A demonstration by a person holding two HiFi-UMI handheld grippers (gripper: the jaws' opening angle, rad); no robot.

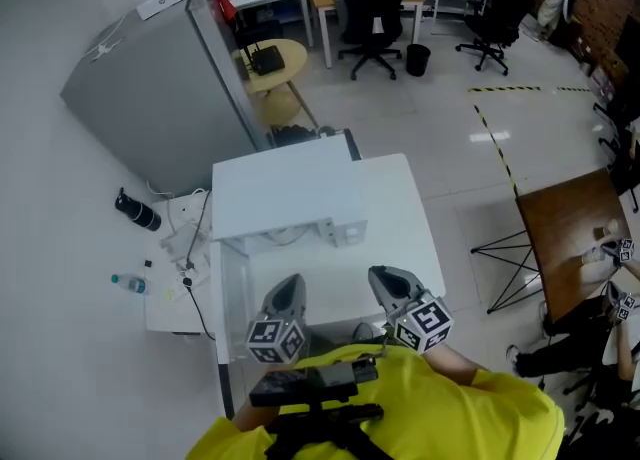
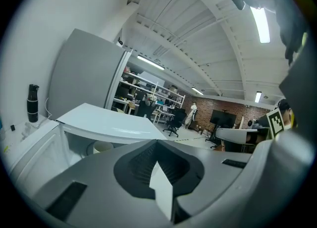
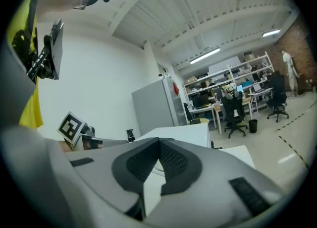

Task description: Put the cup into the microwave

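A white microwave [image 1: 285,198] stands on a white table [image 1: 405,218], and its glass door [image 1: 232,318] is swung open at the left. In the left gripper view a pale cup [image 2: 102,147] sits inside the cavity under the microwave's top [image 2: 109,123]. In the head view the cup is hidden. My left gripper [image 1: 290,283] hangs in front of the opening, shut and empty [image 2: 157,142]. To its right my right gripper [image 1: 385,276] is also shut with nothing in it [image 3: 159,142]; it faces the microwave [image 3: 181,134].
A grey cabinet [image 1: 160,98] stands behind the microwave at the left. A low white shelf beside the table carries a black bottle [image 1: 138,211], a water bottle [image 1: 130,283] and cables. A brown table [image 1: 570,238] is at the right, with office chairs [image 1: 372,18] further back.
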